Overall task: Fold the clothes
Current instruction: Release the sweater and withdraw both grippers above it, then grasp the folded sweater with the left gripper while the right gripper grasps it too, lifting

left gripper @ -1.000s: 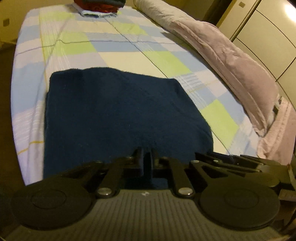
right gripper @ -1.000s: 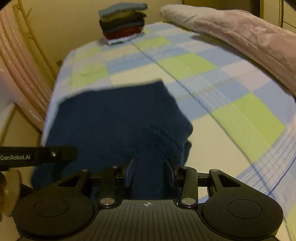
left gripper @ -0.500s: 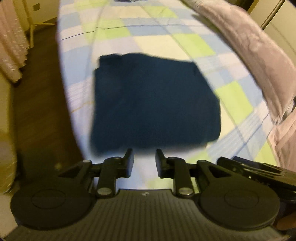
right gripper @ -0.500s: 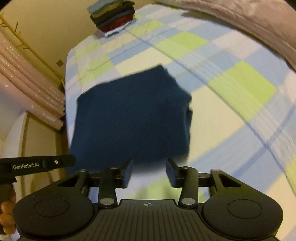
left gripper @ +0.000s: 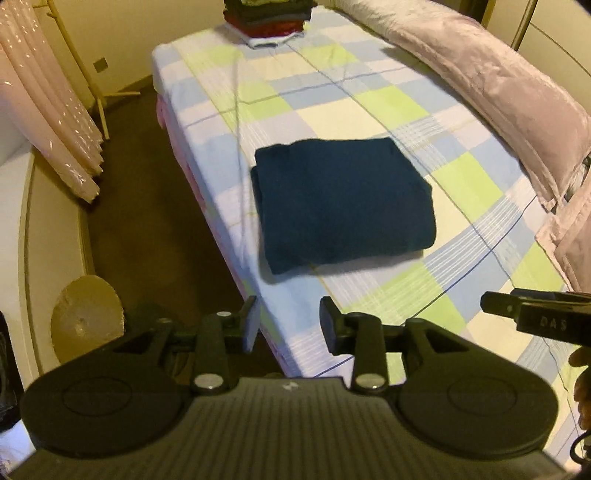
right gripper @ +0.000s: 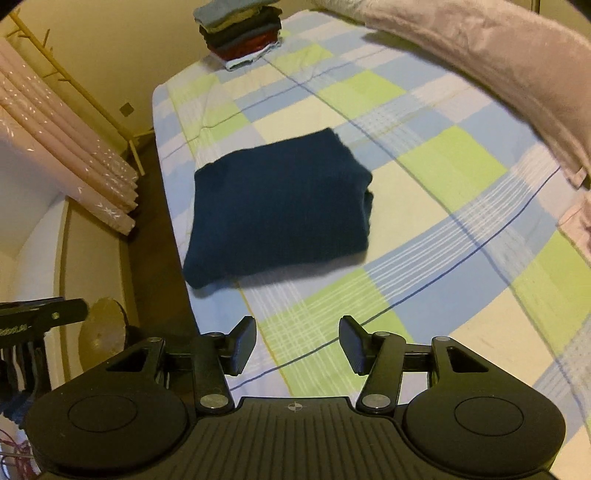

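Note:
A dark navy garment [left gripper: 341, 201] lies folded into a neat rectangle on the checked bed sheet [left gripper: 369, 107], near the bed's left edge. It also shows in the right wrist view [right gripper: 277, 206]. My left gripper [left gripper: 290, 326] is open and empty, held back from the garment above the bed's near edge. My right gripper [right gripper: 297, 343] is open and empty, also well short of the garment. The tip of the right gripper [left gripper: 535, 317] shows at the right of the left wrist view.
A stack of folded clothes [left gripper: 267, 20] sits at the far end of the bed, also in the right wrist view [right gripper: 240, 33]. A pink quilt [left gripper: 498, 85] runs along the bed's right side. Pink curtains [left gripper: 48, 122] and dark floor [left gripper: 147, 221] lie left.
Both grippers let go of the navy garment, opened and pulled back and up. The garment now lies folded and untouched on the sheet.

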Demonstrator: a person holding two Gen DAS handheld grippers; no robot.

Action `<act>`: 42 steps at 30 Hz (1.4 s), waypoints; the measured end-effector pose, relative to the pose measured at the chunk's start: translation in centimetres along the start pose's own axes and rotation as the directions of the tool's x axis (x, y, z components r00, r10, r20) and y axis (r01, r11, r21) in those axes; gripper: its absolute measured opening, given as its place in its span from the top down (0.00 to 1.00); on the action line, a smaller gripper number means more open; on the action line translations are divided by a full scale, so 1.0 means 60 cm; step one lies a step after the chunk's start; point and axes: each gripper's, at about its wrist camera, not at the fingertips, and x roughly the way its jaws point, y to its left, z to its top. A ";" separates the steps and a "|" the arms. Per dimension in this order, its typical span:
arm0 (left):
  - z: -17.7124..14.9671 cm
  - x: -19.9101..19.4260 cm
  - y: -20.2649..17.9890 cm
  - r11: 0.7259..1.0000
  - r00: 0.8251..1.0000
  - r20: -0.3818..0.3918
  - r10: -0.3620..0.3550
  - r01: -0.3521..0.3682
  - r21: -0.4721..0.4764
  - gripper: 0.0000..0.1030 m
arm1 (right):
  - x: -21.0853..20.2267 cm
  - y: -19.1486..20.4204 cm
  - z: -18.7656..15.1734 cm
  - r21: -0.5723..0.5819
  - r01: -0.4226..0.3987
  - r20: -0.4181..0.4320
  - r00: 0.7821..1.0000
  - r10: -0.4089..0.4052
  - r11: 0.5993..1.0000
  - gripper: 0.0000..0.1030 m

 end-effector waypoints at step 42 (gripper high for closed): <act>0.099 0.394 0.356 0.664 0.762 -0.005 -0.647 0.560 -0.496 0.59 | 0.131 -0.032 0.078 0.600 0.030 0.036 0.997 -0.065 0.800 0.00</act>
